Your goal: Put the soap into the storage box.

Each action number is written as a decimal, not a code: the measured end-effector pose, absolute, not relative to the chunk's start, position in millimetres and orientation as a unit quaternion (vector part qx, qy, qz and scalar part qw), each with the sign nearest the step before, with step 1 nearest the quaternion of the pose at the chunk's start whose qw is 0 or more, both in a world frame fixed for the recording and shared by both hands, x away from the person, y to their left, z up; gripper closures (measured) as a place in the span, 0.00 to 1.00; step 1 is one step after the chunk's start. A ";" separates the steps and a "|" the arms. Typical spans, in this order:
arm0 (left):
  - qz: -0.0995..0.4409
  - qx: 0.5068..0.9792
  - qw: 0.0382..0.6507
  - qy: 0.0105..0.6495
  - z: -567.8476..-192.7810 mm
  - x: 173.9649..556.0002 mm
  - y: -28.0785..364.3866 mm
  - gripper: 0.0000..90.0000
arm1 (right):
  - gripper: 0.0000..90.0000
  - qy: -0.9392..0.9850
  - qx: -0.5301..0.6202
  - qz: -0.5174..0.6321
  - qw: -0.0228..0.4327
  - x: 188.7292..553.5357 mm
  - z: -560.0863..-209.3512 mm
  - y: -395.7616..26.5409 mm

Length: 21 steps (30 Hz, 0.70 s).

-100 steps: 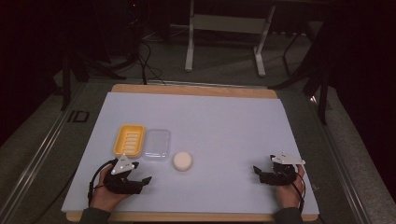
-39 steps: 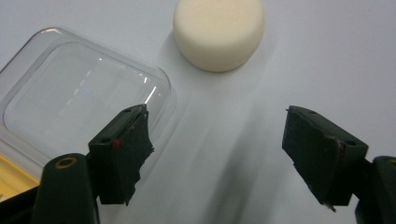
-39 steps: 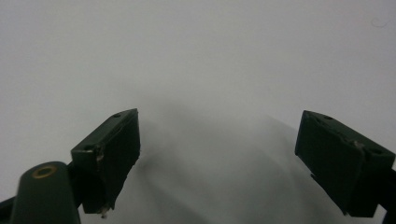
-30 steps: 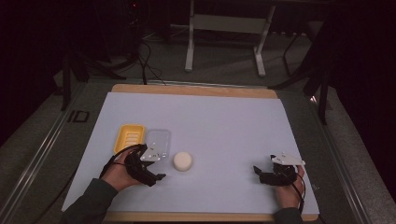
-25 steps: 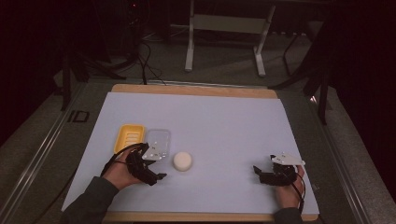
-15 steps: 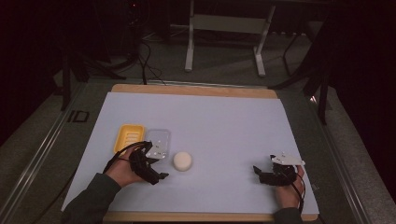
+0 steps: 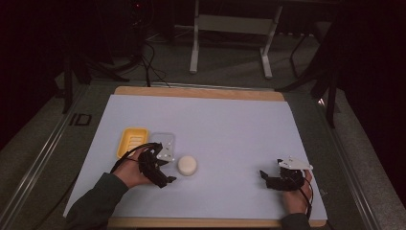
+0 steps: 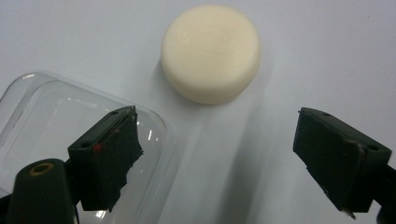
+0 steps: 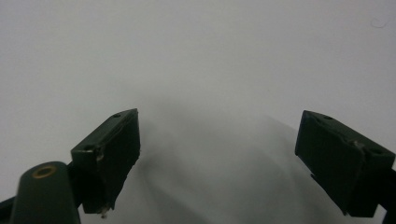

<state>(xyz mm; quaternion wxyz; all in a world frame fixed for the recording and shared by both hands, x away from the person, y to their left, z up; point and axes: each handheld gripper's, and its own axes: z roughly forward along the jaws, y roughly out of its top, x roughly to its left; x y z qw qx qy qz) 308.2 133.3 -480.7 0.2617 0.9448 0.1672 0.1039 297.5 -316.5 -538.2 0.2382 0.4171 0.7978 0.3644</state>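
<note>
The high view looks forward and down from above the near edge of the table point(image 7: 230, 120), far enough off to take in the whole white surface and the floor beyond. The left gripper view rides low and close over the near-left part, facing down past its own jaws at the round soap bar point(image 8: 211, 52) and the clear lid point(image 8: 42, 116), both shared with the high view. The right gripper view hangs just as close above bare white surface at the near right.

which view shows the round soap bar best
The left gripper view: the round soap bar sits large and sharp ahead of the open jaws. The high view shows it small on the white table.
</note>
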 end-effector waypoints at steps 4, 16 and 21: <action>0.102 0.947 0.258 0.164 -480.5 311.2 130.1 0.16 | 0.16 0.797 0.417 0.365 0.238 297.4 -538.1 -316.6; 0.104 0.951 0.248 0.152 -476.5 318.7 121.4 0.13 | 0.16 0.798 0.416 0.364 0.240 297.2 -538.1 -316.2; 0.101 0.954 0.242 0.147 -474.4 322.3 115.9 0.11 | 0.16 0.798 0.417 0.364 0.239 297.2 -538.1 -316.2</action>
